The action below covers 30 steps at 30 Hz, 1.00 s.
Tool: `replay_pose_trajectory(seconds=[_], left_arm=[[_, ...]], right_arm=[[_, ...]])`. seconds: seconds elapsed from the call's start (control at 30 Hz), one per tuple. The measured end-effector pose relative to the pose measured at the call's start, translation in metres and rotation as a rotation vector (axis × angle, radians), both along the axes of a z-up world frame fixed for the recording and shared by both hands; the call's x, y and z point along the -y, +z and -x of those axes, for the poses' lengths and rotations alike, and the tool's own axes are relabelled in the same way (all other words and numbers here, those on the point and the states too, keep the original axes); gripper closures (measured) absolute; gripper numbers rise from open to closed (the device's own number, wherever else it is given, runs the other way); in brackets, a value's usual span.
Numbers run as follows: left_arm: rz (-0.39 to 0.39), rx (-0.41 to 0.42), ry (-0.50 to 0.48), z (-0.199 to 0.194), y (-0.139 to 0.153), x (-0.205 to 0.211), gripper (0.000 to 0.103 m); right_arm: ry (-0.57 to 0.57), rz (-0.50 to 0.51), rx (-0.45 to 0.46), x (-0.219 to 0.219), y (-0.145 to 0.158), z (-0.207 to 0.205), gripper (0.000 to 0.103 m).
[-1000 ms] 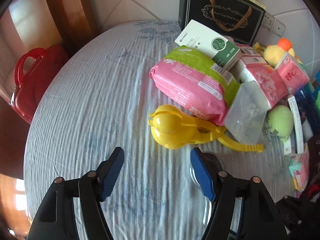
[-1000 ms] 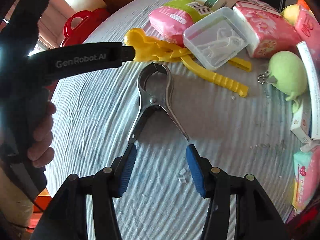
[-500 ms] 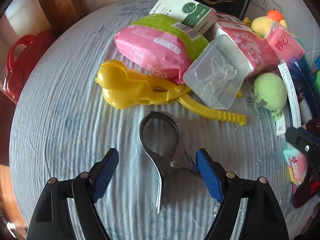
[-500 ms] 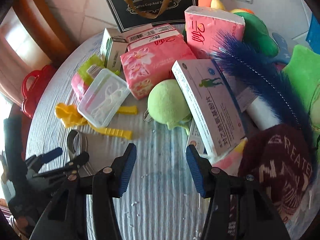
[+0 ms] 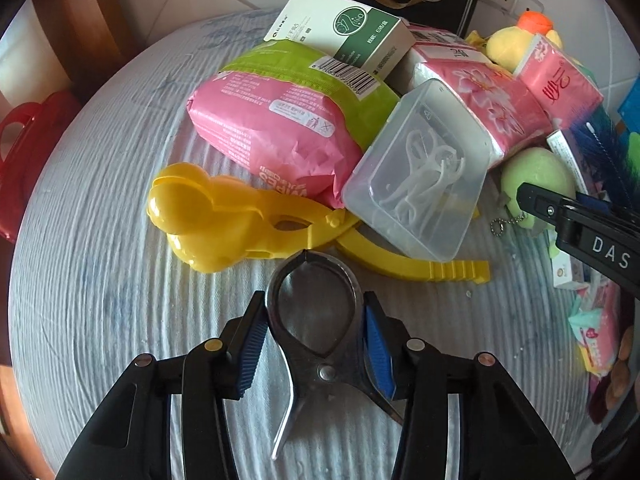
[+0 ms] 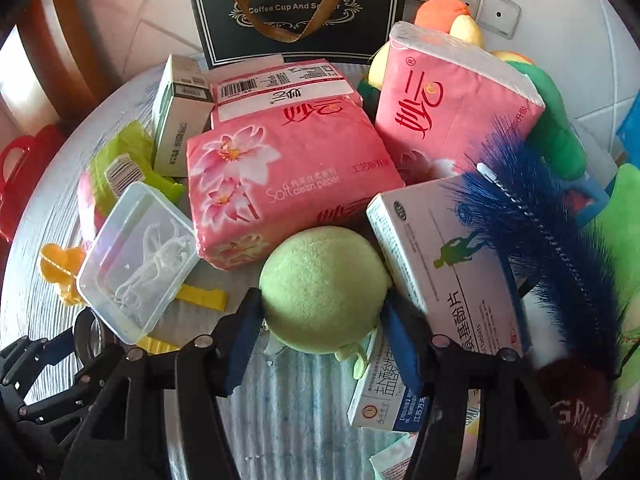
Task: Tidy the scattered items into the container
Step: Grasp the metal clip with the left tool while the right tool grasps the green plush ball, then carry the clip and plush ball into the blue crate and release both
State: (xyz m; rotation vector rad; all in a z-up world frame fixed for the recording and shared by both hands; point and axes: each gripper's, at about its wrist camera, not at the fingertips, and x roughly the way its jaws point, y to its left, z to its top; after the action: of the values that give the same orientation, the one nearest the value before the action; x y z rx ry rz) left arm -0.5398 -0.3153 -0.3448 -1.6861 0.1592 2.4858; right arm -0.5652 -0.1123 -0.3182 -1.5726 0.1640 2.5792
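A metal spring clamp point(image 5: 320, 364) lies on the blue-white tablecloth point(image 5: 100, 240), just in front of yellow plastic tongs point(image 5: 208, 220). My left gripper point(image 5: 316, 320) points down over it. Its jaws are closing, and the blue pads point(image 5: 252, 340) touch both sides of the clamp's loop. A green plush ball point(image 6: 324, 288) rests on the table between the fingers of my right gripper point(image 6: 322, 332). The right jaws are opening and flank the ball without squeezing it. A black paper gift bag point(image 6: 296, 12) stands upright at the back of the table.
A clear plastic box point(image 5: 420, 184) leans on the tongs beside a pink wipes pack point(image 5: 272, 120). Pink tissue packs point(image 6: 288, 184), a white medicine box point(image 6: 448, 264), a blue bristle brush point(image 6: 532, 216) and plush toys crowd the right. A red bag point(image 5: 20, 160) sits beyond the left table edge.
My left gripper moved forward over the clamp and narrowed onto its loop. My right gripper swung away from the clamp to the pile and now straddles the green ball.
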Motion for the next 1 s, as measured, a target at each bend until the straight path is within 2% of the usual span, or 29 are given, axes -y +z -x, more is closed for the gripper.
replay_pose_trajectory(seconds=[0.13,0.27,0.7,0.83,1.0], left_arm=[[0.004,0.002,-0.009,-0.013,0.002,0.001,0.058],[0.007,-0.004,-0.019,-0.034,0.011,0.004,0.058],[-0.010,-0.110,-0.019,-0.107,0.063,0.015,0.058],[-0.013,-0.152,-0.011,-0.123,0.078,0.009,0.058],[-0.007,-0.232,0.019,-0.145,0.111,-0.009,0.058]], right_arm=[[0.031,0.048,0.018,0.003,0.003,-0.018,0.047],[0.082,0.093,0.036,0.013,0.007,-0.054,0.047],[0.178,0.116,-0.001,0.035,0.039,-0.163,0.047],[0.196,0.120,-0.058,0.026,0.055,-0.168,0.047],[0.253,0.134,-0.172,0.013,0.095,-0.179,0.047]])
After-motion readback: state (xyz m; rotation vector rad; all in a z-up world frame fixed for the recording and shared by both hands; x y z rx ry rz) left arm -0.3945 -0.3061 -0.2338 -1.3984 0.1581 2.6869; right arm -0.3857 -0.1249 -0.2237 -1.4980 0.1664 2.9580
